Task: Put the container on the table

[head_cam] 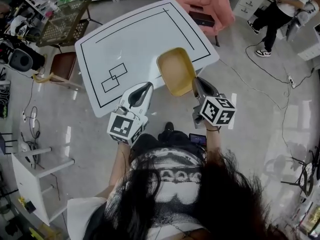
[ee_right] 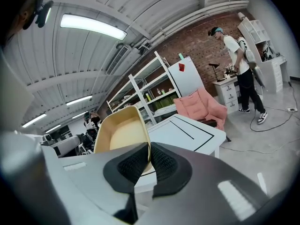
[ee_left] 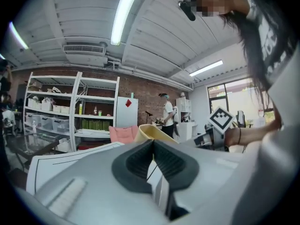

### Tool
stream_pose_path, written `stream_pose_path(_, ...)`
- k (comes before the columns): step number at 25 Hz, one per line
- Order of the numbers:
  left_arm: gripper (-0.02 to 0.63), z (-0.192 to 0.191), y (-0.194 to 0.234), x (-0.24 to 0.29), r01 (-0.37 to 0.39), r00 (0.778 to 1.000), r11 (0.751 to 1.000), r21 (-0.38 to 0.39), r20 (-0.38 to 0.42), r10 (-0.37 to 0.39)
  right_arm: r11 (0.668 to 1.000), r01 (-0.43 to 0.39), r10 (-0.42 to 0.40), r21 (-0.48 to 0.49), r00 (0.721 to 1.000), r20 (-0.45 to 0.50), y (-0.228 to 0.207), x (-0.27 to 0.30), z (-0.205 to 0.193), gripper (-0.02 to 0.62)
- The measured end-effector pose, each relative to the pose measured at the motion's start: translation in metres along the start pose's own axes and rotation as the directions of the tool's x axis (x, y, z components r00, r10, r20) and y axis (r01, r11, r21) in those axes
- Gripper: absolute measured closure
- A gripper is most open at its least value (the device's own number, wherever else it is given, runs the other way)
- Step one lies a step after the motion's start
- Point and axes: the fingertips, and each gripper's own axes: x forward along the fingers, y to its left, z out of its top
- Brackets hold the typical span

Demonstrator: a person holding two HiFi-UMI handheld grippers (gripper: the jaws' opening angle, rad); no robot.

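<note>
A yellow rectangular container (head_cam: 176, 70) hangs over the near right part of the white table (head_cam: 130, 39), tilted. My right gripper (head_cam: 196, 88) is shut on its near rim; in the right gripper view the container (ee_right: 123, 135) rises just past the pinching jaws, and the gripper (ee_right: 148, 159) holds its edge. My left gripper (head_cam: 146, 87) sits left of the container at the table's near edge, jaws together with nothing between them. In the left gripper view that gripper (ee_left: 153, 146) shows its pads pressed shut, and the container (ee_left: 154, 133) peeks out behind them.
Black tape lines and two overlapping squares (head_cam: 114, 77) mark the table. A pink chair (head_cam: 202, 3) stands at the far side, a basket (head_cam: 64, 18) at the left. A person (head_cam: 278, 11) stands far right. Cables (head_cam: 260, 89) lie on the floor.
</note>
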Motion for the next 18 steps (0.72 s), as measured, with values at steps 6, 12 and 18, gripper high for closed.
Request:
stream_pose_path(6, 0.606, 0.001, 0.003, 0.006, -0.062, 0.997, 0.998, 0.009, -0.038, 0.062, 0.998, -0.059, 0.060, 0.018, 0.998, -0.021, -0.007, 0.018, 0.003, 0.571)
stream_pose_path(12, 0.606, 0.002, 0.013, 0.008, -0.110, 0.992, 0.994, 0.010, -0.067, 0.111, 0.996, -0.088, 0.089, 0.018, 0.995, -0.055, -0.011, 0.037, 0.005, 0.571)
stream_pose_path(18, 0.606, -0.005, 0.041, 0.013, -0.142, 0.987, 0.990, 0.006, -0.081, 0.142, 0.994, -0.105, 0.105, 0.006, 0.991, -0.083, -0.009, 0.071, 0.003, 0.571)
